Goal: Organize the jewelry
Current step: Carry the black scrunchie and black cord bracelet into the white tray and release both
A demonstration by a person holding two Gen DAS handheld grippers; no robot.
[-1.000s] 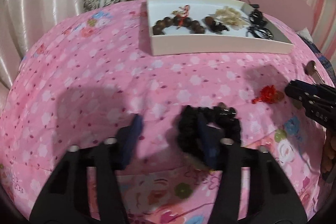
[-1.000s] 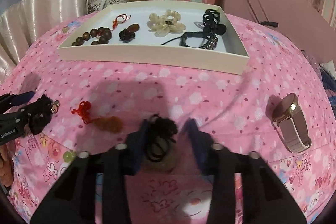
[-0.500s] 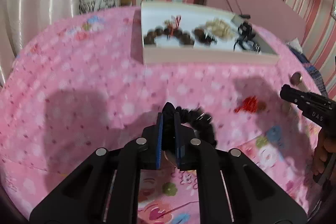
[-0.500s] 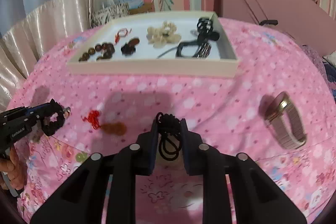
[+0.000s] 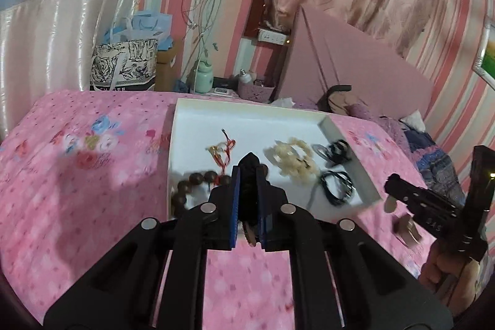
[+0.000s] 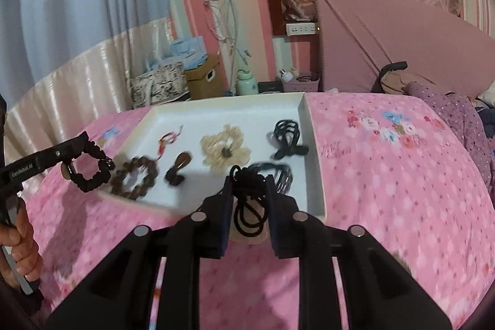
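My left gripper (image 5: 247, 178) is up off the bed, fingers pinched tight on a black beaded bracelet (image 6: 91, 172) that dangles from the tips. My right gripper (image 6: 249, 190) is raised too, fingers clamped on a black cord pendant (image 6: 247, 200). My bare hands (image 6: 20, 240) wrap each handle, the grippers side by side.

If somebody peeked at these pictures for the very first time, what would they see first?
Probably the two black grippers, each carrying something over the pink flowery bedspread. The left gripper pinches a black scrunchie bracelet near the left end of the white tray, and the right gripper pinches a black knotted cord at the tray's near edge. Inside the tray lie brown beads and a cream shell bracelet.
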